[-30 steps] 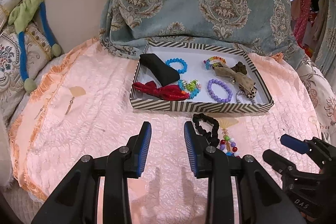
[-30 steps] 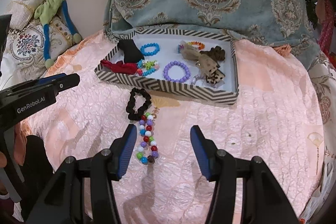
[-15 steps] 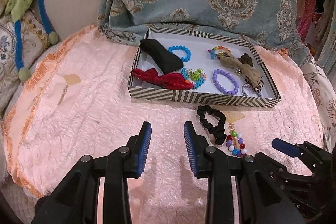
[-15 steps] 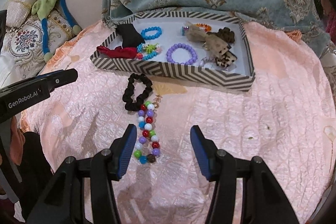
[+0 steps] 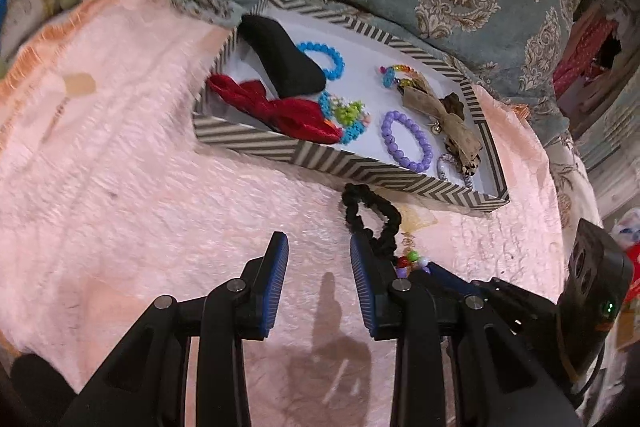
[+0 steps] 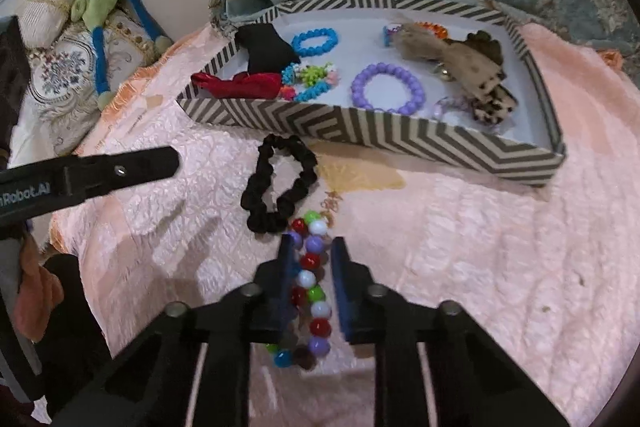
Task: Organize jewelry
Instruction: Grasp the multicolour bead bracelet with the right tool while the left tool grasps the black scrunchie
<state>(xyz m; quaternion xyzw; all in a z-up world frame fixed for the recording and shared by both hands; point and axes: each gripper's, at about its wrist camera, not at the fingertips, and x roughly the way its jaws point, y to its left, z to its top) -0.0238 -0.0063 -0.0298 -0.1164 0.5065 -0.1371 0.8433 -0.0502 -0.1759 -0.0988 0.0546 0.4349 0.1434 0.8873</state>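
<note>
Right claw straddling the multicolour bead bracelet on the pink bedspread, pads narrowed around the strand, probably clamped but contact blurred. Left claw apart, empty, above the bedspread. Black scrunchie touching the bracelet's far end, just in front of the striped tray holding the purple bracelet.
</note>
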